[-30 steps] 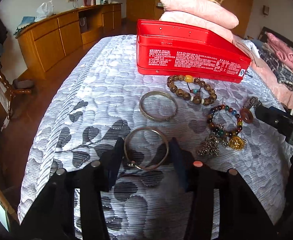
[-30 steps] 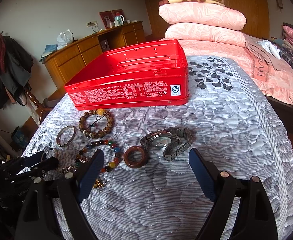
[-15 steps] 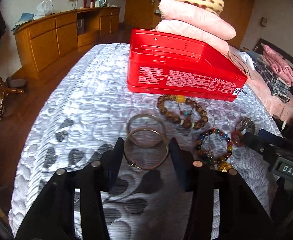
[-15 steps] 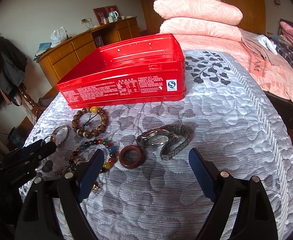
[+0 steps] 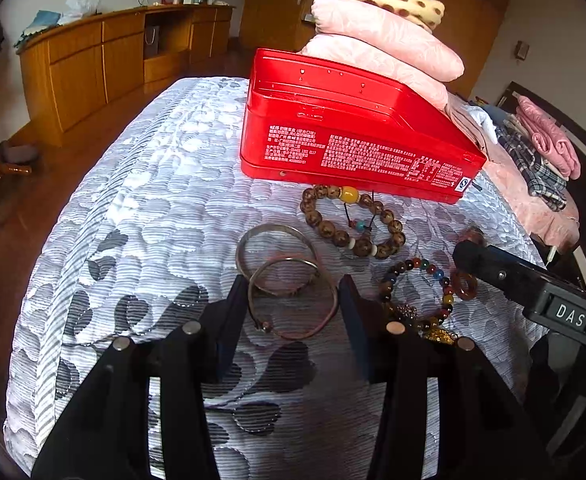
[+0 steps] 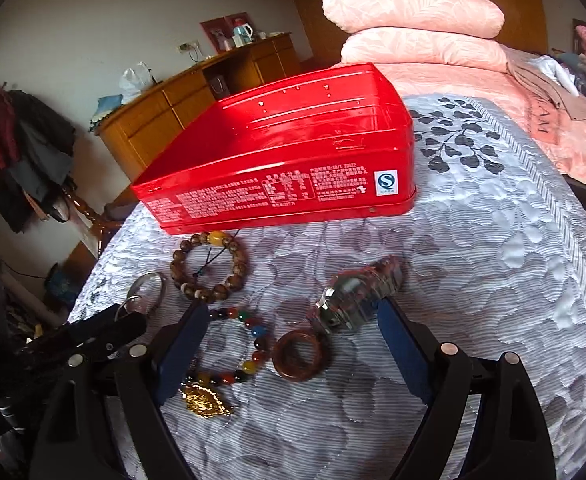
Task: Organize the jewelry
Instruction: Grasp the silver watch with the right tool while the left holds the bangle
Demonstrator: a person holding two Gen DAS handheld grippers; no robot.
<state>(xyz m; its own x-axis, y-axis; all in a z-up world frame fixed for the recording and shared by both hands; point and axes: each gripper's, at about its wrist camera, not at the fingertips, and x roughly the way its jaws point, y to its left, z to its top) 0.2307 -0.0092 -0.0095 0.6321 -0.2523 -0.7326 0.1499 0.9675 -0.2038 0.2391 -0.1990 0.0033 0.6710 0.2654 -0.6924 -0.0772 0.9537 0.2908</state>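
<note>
My left gripper (image 5: 293, 300) is shut on a thin silver bangle (image 5: 297, 336), held just off the quilt and overlapping a wider silver bangle (image 5: 271, 227) lying behind it. Beyond lie a wooden bead bracelet (image 5: 327, 229) and the open red tin (image 5: 353, 148). My right gripper (image 6: 293, 312) stands open, wide apart, low over a metal watch (image 6: 361, 296) and a brown wooden ring (image 6: 281, 360). A coloured bead bracelet (image 6: 259, 332) with a gold pendant (image 6: 205, 400) lies by its left finger. The left gripper (image 6: 105, 332) shows at the left edge of the right wrist view.
The jewelry lies on a grey-and-white quilted bed cover (image 5: 153, 200). Pink pillows (image 6: 413, 20) are stacked behind the tin, and folded clothes (image 5: 545, 148) lie to the right. A wooden sideboard (image 5: 93, 64) stands along the far wall, across bare floor.
The left gripper carried the thin bangle forward, so it now overlaps the wider bangle. The right gripper tipped closer to the watch and wooden ring. Both jaws kept their width.
</note>
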